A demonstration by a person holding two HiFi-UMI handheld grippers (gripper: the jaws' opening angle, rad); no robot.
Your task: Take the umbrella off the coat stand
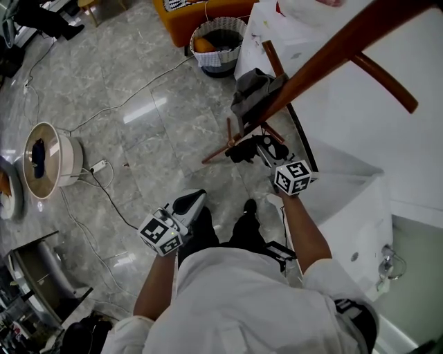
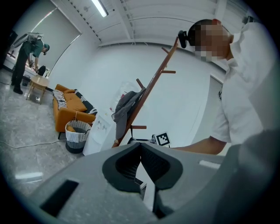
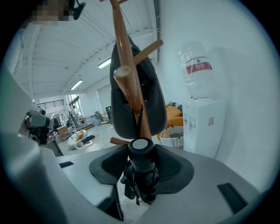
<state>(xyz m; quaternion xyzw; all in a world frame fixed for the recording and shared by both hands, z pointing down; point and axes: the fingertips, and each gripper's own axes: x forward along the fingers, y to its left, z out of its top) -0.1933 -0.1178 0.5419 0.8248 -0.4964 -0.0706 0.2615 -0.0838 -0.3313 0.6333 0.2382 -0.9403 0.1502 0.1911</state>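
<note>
The floor [image 1: 159,117] is laid in glossy grey marble-look tiles, and white cables [image 1: 156,81] are trailed across it. An orange sofa [image 2: 72,110] is set near the white wall [image 2: 192,100], with a woven basket [image 2: 77,131] just beside it. A white water dispenser [image 3: 203,131] is topped by a bottle [image 3: 197,70]. Strip lights [image 2: 99,8] are mounted on the ceiling.

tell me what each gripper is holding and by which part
The right gripper holds the umbrella by its round capped end, probably the handle. The left gripper holds nothing, jaws shut.
</note>
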